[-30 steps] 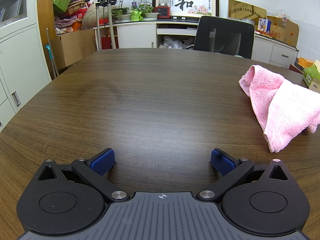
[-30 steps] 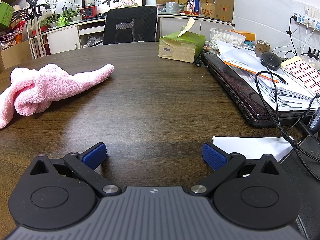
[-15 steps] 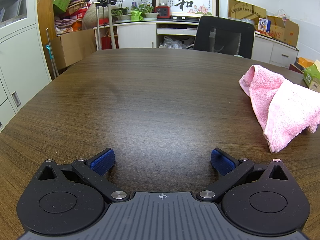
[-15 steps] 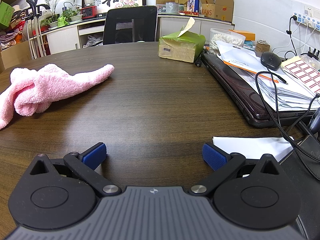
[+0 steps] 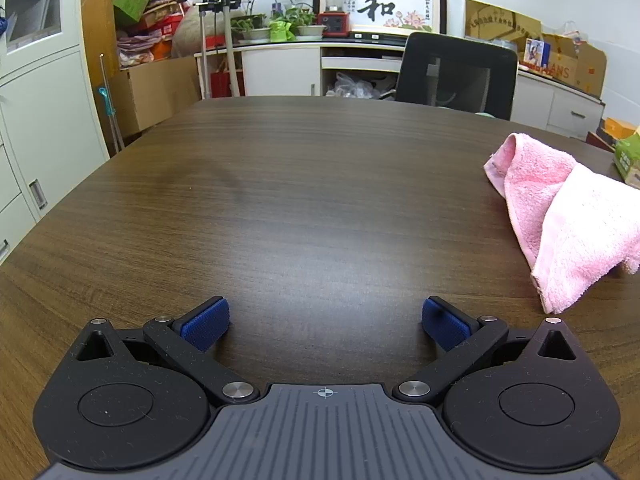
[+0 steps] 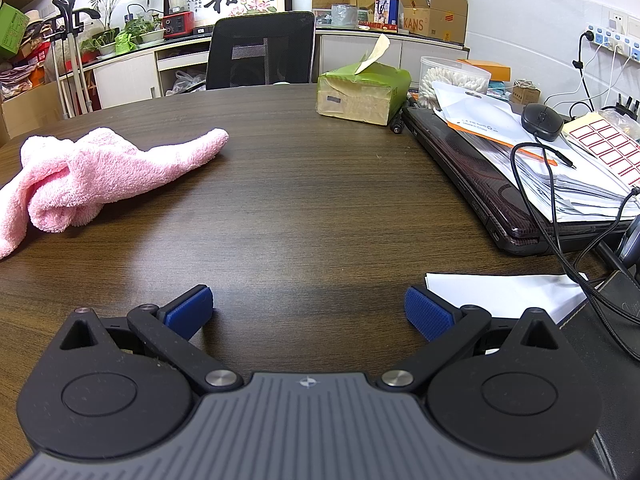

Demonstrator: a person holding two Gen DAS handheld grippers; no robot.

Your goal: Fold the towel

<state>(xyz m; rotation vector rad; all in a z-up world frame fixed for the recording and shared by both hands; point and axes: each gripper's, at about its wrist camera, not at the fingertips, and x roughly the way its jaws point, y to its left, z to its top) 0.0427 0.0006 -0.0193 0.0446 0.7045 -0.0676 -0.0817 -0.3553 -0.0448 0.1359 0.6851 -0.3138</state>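
Observation:
A pink towel [image 5: 568, 216] lies crumpled in a heap on the dark wooden table [image 5: 300, 200]. In the left wrist view it is at the right edge; in the right wrist view the towel [image 6: 96, 172] is at the far left. My left gripper [image 5: 325, 322] is open and empty, low over the table, left of the towel. My right gripper [image 6: 308, 314] is open and empty, low over the table, right of the towel. Neither touches the towel.
A green tissue box [image 6: 362, 92], a laptop [image 6: 480, 184] under stacked papers, a mouse [image 6: 542, 116], cables [image 6: 560, 232] and a white sheet [image 6: 504, 292] crowd the table's right side. A black office chair [image 5: 456, 74] stands at the far edge.

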